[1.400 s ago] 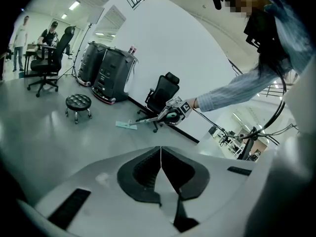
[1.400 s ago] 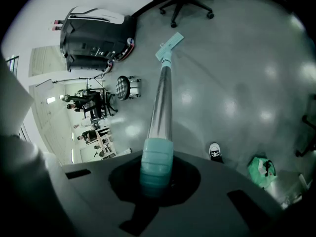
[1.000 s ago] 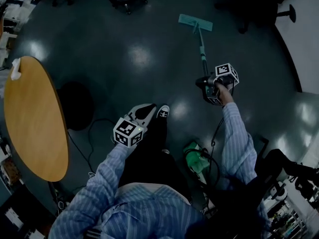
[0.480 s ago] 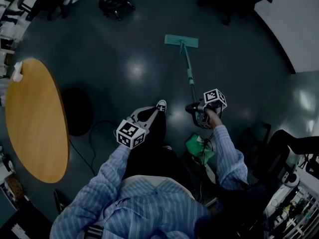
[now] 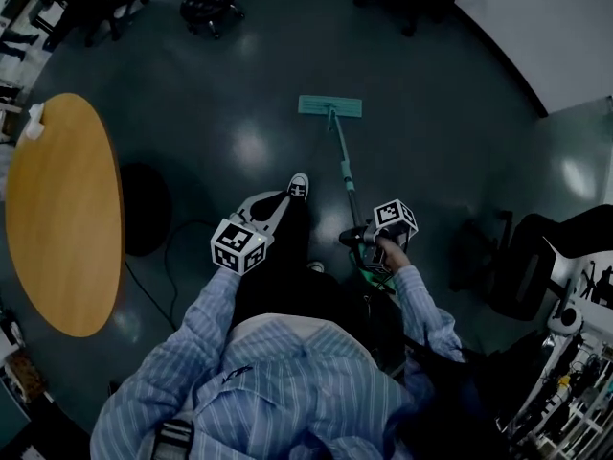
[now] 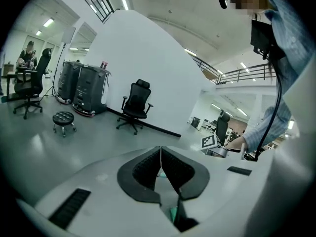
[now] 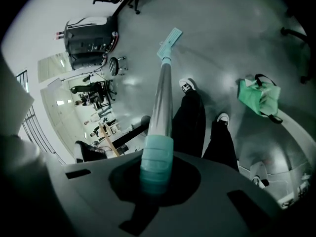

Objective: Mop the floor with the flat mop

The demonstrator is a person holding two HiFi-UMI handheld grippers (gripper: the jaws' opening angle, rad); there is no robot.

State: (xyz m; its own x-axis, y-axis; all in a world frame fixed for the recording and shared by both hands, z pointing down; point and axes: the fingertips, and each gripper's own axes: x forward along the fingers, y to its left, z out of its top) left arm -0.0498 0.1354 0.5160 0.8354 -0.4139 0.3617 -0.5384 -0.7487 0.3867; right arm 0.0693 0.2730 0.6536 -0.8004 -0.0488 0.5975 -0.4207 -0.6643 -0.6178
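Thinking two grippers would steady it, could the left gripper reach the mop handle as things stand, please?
Probably yes: the left gripper is held free beside the mop handle, nothing between them, but its shut jaws would have to open.

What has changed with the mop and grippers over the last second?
The right gripper has pulled the flat mop back along the floor toward the person, still shut on its handle. The left gripper stays shut and empty by the front shoe.
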